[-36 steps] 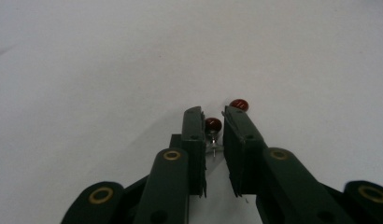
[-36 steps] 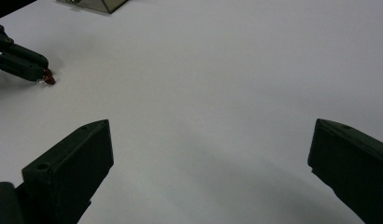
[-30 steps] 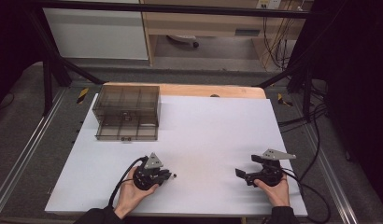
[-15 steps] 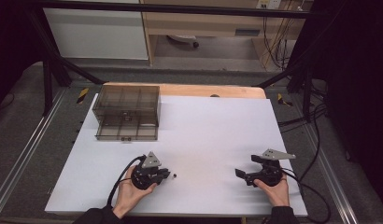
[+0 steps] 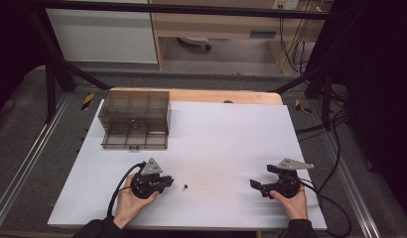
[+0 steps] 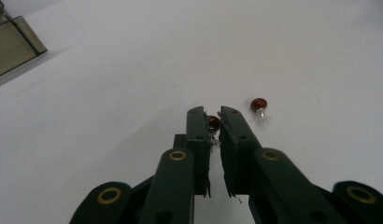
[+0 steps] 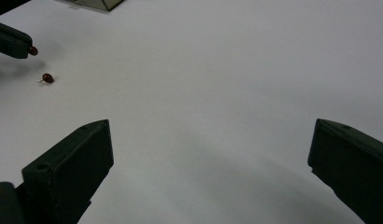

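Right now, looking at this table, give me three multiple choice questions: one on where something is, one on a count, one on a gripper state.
1. Where does the smoky drawer box stand?
A. far left of the table
B. near right corner
C. between the two grippers

2. How many small red bulbs show in the left gripper view?
A. one
B. two
C. four

3. How is the left gripper?
A. wide open
B. shut on a red bulb
C. shut on a cable

Answers:
1. A, it sits at the far left part of the white table.
2. B, the held bulb plus the loose bulb beside it.
3. B, a bulb sits pinched between its jaws.
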Tool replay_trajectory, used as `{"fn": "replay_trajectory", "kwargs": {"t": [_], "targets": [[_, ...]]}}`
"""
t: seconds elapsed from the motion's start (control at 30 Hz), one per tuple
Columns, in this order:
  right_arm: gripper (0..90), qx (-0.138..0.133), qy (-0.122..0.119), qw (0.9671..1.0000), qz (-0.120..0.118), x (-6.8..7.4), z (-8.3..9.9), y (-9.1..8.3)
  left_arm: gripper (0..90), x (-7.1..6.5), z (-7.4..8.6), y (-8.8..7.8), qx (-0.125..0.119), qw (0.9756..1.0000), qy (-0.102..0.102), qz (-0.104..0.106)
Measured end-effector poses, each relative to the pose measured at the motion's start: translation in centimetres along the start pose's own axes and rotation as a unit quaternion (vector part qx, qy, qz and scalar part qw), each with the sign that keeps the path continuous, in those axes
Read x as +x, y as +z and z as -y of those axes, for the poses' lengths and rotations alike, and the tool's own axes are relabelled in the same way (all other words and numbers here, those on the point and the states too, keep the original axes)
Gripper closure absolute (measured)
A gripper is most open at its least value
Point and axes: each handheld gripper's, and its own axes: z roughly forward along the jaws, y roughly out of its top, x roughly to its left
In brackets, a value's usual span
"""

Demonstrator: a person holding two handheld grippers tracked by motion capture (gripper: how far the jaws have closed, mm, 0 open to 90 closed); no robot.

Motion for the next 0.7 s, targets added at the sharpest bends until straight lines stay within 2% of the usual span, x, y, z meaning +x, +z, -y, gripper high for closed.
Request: {"fn": "replay_trajectory", "kwargs": {"t": [0.7], "targets": [[0.7,0.002,0.0,1.0,0.0,0.0,0.1,0.0,82.4,2.9,0.7,-2.4,-0.012,0.9993,-0.03,-0.019]]}}
